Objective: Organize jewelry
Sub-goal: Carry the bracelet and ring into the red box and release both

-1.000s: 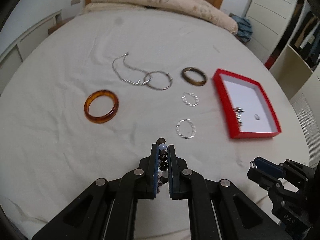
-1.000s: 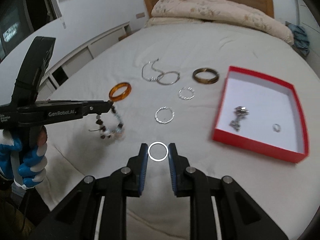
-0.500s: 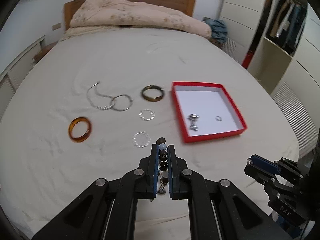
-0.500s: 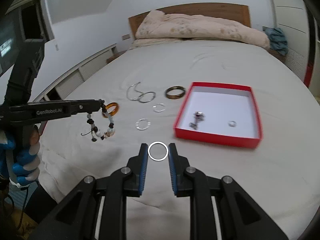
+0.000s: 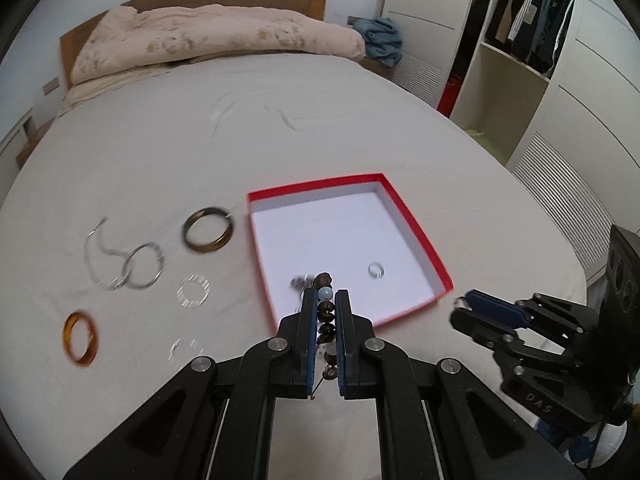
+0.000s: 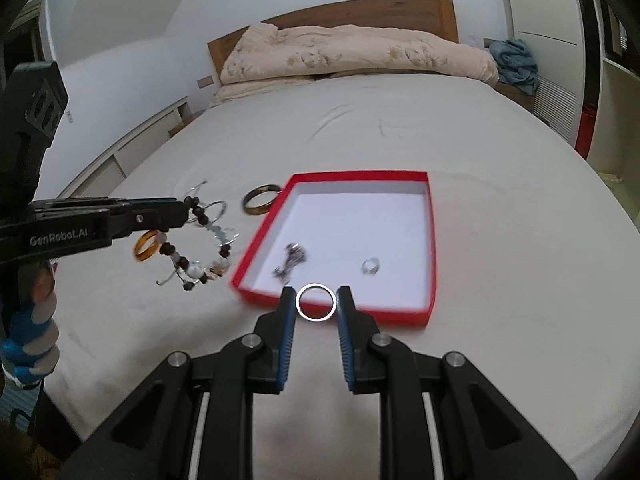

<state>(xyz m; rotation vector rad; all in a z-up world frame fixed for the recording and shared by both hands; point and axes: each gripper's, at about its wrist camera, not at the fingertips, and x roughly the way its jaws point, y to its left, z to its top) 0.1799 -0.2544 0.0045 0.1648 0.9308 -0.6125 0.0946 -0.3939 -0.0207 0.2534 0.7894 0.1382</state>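
Task abt a third done, by my count. Inside the red box (image 6: 430, 240) w/ white floor: a silver charm piece (image 6: 290, 264) near the front-left corner and a small silver ring (image 6: 371, 266) toward the front-right. Two more pieces are in transit. Left gripper (image 5: 325, 300) is clenched on a beaded bracelet (image 6: 196, 240), which dangles in a loop over the bed just left of the box; right gripper (image 6: 316, 300) is pinching a plain white ring (image 6: 316, 303) by its sides, held above the box's front rim. Neither is dropped yet. Left on the bed sheet (image 5: 160, 152), all to the box's left: dark brown bangle (image 5: 208, 230) just beside the box's left wall, thin silver hoop (image 5: 144, 266) overlapping a silver chain (image 5: 98, 252), two twisted silver rings (image 5: 193, 291), one nearer the bed's front edge and blurred, and an amber bangle (image 5: 79, 338) furthest left. So 5 loose, 2 carried, 2 boxed.
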